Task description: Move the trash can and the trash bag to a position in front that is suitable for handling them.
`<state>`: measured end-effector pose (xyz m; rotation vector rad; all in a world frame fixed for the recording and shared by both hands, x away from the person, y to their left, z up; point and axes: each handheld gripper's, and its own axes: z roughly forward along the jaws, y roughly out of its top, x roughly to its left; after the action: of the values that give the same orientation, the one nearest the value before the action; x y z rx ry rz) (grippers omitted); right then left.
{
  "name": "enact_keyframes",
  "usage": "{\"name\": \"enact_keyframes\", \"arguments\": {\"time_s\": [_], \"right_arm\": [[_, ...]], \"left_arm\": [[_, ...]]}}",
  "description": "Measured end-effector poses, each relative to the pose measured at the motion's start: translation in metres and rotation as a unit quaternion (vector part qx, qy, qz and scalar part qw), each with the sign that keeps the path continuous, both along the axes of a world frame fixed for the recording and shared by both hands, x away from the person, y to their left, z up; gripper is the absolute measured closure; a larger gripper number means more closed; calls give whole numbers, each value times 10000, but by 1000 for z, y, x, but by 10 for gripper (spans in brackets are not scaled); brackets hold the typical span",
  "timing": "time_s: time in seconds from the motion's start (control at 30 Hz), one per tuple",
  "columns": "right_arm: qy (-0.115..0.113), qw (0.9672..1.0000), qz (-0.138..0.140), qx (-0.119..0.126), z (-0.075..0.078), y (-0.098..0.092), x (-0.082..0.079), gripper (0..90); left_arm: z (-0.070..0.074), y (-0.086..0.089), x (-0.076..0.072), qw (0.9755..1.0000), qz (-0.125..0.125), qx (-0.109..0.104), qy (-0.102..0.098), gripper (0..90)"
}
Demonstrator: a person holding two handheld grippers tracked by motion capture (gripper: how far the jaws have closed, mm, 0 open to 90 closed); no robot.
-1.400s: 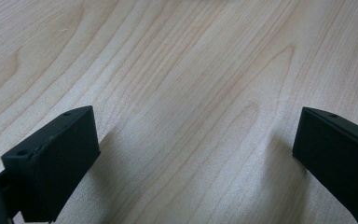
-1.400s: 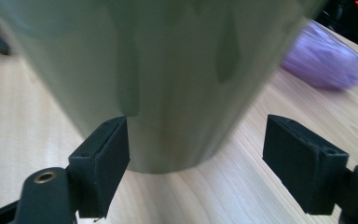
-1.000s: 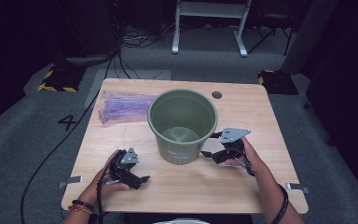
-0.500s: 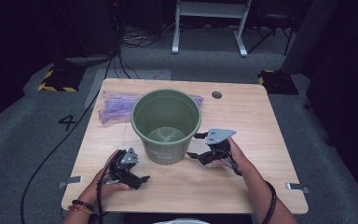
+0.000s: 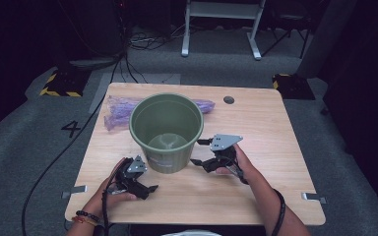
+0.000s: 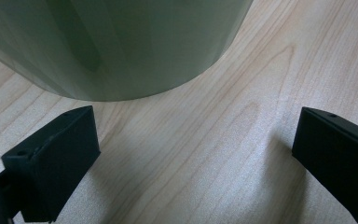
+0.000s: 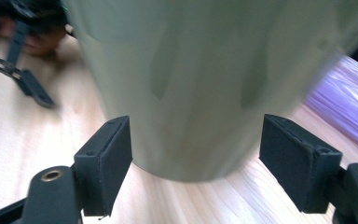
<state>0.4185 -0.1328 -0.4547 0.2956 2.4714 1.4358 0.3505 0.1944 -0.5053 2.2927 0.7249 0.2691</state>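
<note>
A green plastic bucket (image 5: 170, 160) stands upright and empty on the wooden table (image 5: 275, 147), left of centre. My right gripper (image 5: 199, 151) is open just right of the bucket's lower wall, its jaws spread toward it. In the right gripper view the bucket (image 7: 205, 70) rises close behind my open right gripper (image 7: 196, 163), slightly blurred. My left gripper (image 5: 146, 191) lies open on the table in front of the bucket's left side. Its own view has the bucket's base (image 6: 121, 42) just beyond the open left gripper (image 6: 191, 154).
A crumpled purple plastic bag (image 5: 115, 110) lies behind the bucket at the table's back left, its end showing at the right (image 7: 340, 107). A round cable hole (image 5: 229, 100) sits near the back edge. A metal stand (image 5: 221, 29) and cables occupy the floor beyond.
The bucket has slid to the left across the table, and my right gripper has followed it leftward at its side. The left gripper has stayed put.
</note>
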Motion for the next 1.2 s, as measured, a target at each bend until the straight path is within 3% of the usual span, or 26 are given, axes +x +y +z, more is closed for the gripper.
{"name": "enact_keyframes", "arguments": {"time_s": [0.07, 0.17, 0.2, 0.37, 0.5, 0.73, 1.2], "right_arm": [[-73, 9996, -235, -136, -3, -7, 6, 251], [-32, 9989, -448, -98, -4, -14, 11, 262], [-13, 9976, -693, -19, -5, -24, 20, 268], [35, 9927, -1204, 101, -3, -39, 38, 284], [-69, 9884, -1514, 73, 2, -47, 49, 301], [4, 9835, -1805, 137, 4, -55, 66, 313], [160, 9806, -1953, 95, -2, -56, 89, 308]], "left_arm": [[0, 0, 0, 10000, 5, -4, 1, 2], [0, 0, 0, 10000, 6, -5, 1, 3], [0, 0, 0, 10000, 5, -5, 1, 2], [0, 0, 0, 10000, 5, -6, 1, 2], [0, 0, 0, 10000, 6, -5, 2, 2], [0, 0, 0, 10000, 4, -6, 1, 3], [0, 0, 0, 10000, 3, -4, 0, 3]]}}
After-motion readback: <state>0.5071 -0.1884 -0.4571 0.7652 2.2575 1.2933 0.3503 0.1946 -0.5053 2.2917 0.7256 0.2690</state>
